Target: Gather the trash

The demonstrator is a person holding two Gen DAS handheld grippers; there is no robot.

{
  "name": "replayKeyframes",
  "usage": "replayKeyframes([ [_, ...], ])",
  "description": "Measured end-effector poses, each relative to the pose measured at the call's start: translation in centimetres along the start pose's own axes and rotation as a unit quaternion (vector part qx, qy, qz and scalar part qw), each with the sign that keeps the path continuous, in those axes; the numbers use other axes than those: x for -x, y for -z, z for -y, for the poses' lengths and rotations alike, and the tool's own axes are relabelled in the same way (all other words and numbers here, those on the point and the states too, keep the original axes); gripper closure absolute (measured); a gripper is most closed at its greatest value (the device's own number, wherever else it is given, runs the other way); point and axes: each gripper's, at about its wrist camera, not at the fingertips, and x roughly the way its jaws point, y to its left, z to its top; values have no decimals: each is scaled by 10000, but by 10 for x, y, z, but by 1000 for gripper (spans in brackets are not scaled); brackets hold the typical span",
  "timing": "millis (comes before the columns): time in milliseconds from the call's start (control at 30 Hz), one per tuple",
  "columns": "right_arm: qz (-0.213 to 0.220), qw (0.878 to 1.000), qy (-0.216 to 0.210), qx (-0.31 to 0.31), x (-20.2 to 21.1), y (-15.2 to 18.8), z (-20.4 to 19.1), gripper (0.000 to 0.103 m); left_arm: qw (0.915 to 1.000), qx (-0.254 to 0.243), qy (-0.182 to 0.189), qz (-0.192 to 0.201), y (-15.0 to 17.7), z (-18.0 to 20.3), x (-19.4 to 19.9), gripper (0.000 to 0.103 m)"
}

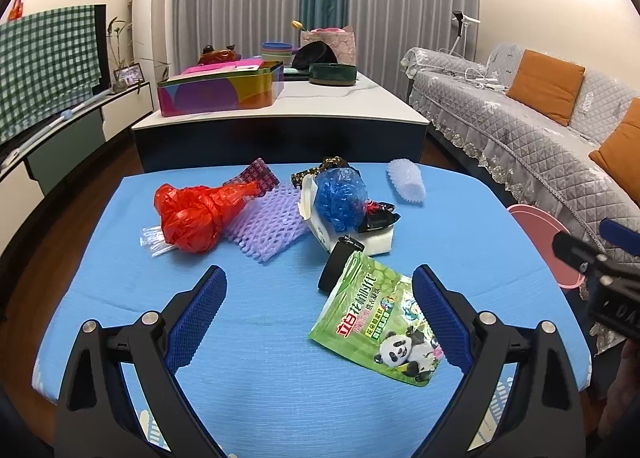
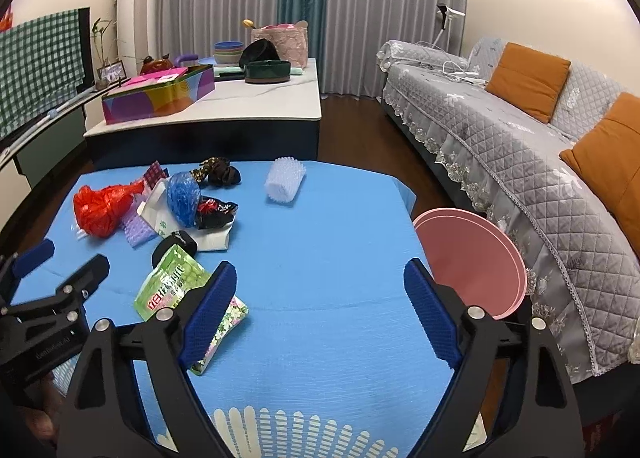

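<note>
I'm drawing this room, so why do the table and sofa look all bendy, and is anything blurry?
Left wrist view: the fisheye lens bows the blue table and darkens the corners; the green panda pouch stays sharp. Right wrist view: the sofa curves the same way; no glare, only soft shadows.

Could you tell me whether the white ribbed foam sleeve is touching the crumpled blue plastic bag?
Apart. The right wrist view shows bare blue cloth between the white ribbed foam sleeve and the crumpled blue plastic bag; the left wrist view shows the same gap.

Green panda pouch (image 1: 376, 322) reads "立白" in white on red plus more Chinese print too small to read; the black gripper body's embossed lettering isn't legible.
</note>
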Motion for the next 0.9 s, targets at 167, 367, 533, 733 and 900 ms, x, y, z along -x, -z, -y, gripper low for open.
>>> replayKeyframes([
  [167,28,10000,-18,-23,-1,-1,1,19,10000,-1,2,12,0,-1,0,12],
  [367,16,10000,13,-10,-3,-3,-1,18,10000,47,15,6,0,-4,-1,12],
  [533,21,10000,35,10,-4,-3,-1,18,10000,53,51,11,0,-4,-2,12],
  [733,44,10000,43,12,-3,-4,0,18,10000,32,83,26,-1,-4,-2,12],
  [900,59,10000,43,17,-2,-3,0,18,10000,31,79,32,0,-3,-2,12],
])
